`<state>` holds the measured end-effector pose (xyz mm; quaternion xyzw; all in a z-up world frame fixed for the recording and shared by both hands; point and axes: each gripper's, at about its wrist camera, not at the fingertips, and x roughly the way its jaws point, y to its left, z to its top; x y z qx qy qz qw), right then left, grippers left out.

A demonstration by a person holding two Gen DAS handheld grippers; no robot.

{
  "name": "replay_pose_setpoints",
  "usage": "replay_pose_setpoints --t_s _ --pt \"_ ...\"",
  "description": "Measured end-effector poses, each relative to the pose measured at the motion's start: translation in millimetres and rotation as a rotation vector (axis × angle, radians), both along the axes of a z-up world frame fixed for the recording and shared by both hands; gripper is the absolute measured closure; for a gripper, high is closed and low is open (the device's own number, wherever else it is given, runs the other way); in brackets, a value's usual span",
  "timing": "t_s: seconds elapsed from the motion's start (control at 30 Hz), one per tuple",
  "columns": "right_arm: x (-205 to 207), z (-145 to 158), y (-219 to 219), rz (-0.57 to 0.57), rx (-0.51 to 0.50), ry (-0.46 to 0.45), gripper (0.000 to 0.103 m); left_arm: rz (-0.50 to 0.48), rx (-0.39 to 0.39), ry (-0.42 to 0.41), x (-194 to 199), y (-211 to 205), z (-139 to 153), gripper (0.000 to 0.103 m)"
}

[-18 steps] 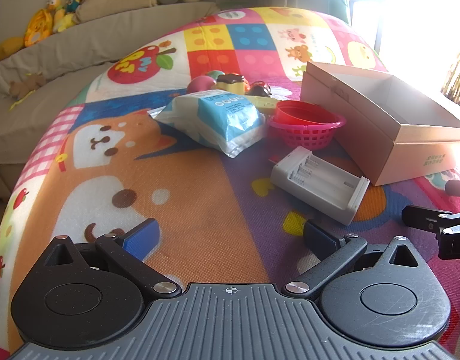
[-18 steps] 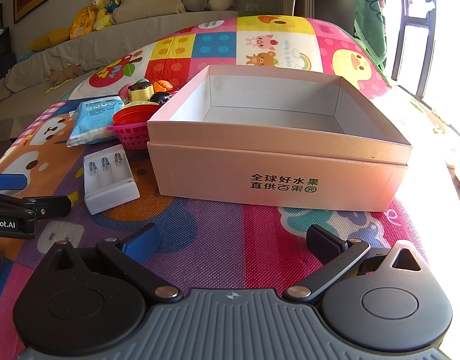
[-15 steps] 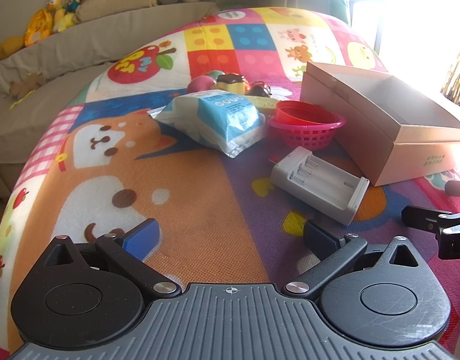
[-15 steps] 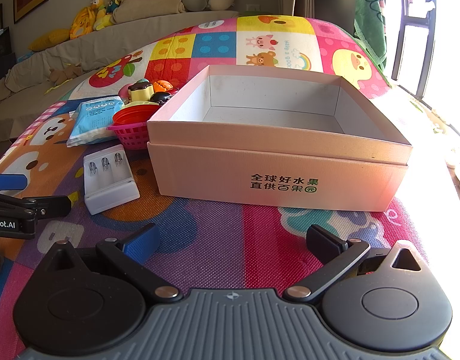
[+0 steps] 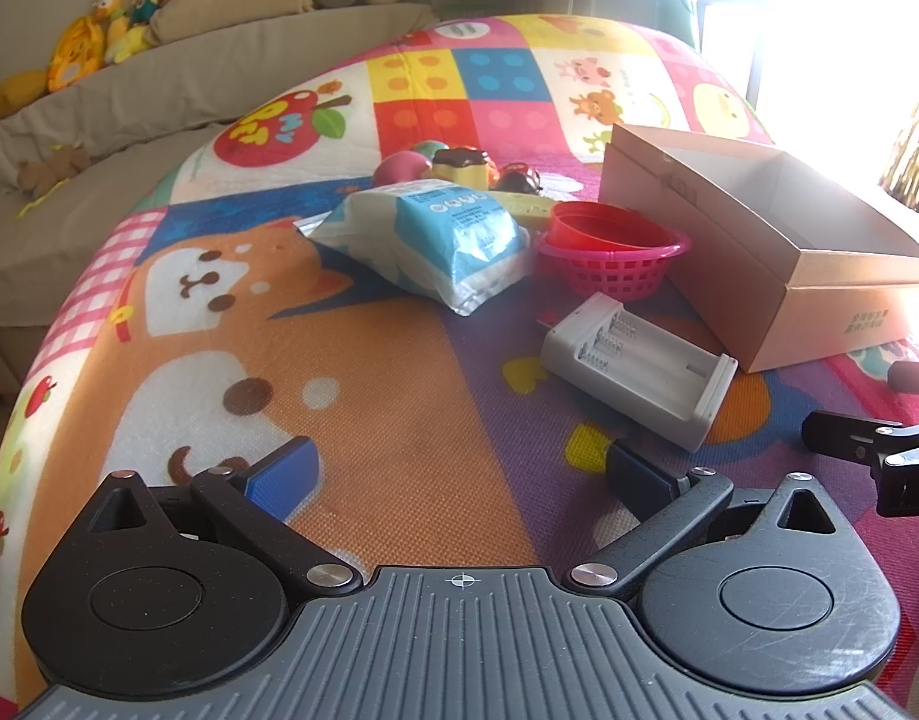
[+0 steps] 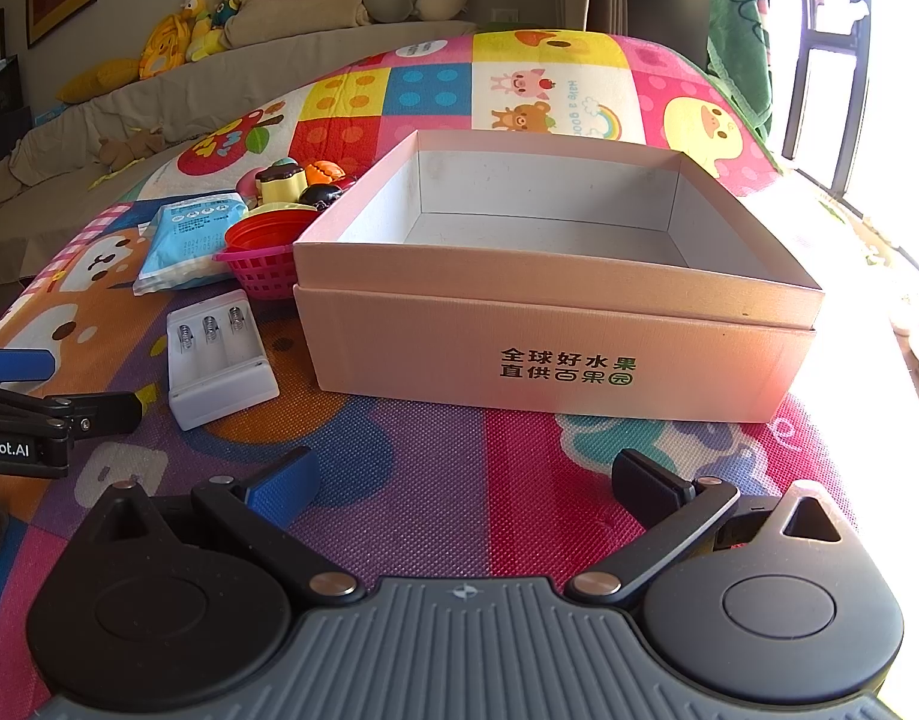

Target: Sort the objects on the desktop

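An open cardboard box [image 6: 555, 354] [image 5: 777, 258] with nothing in it stands on the colourful play mat. Left of it lie a white battery charger [image 5: 636, 369] [image 6: 219, 351], a pink basket [image 5: 615, 267] [image 6: 261, 270] holding red cups, a blue-and-white wipes pack [image 5: 441, 237] [image 6: 186, 237] and several small toys [image 5: 459, 165] [image 6: 297, 180]. My left gripper [image 5: 459, 468] hangs open over the mat, short of the charger. My right gripper [image 6: 465, 480] is open too, just before the box's front wall. Neither holds anything.
A grey sofa [image 5: 189, 78] with plush toys [image 6: 201, 24] and cushions runs along the back. Bright windows [image 6: 831, 60] are at the right. The left gripper's fingers [image 6: 51, 414] show at the left edge of the right wrist view.
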<state>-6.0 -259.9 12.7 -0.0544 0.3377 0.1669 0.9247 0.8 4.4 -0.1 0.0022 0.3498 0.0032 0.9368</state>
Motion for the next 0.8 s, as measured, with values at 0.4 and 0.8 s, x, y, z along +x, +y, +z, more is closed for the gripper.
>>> replay_pose_setpoints --t_s 0.4,0.8 --pt "-11.3 5.3 3.9 -0.055 -0.032 0.062 0.000 -0.001 0.000 0.004 4.2 -1.9 -1.2 0.000" --pt "-24.9 14.5 20.0 0.066 -0.029 0.026 0.000 0.028 -0.006 0.057 3.5 8.1 8.7 0.000"
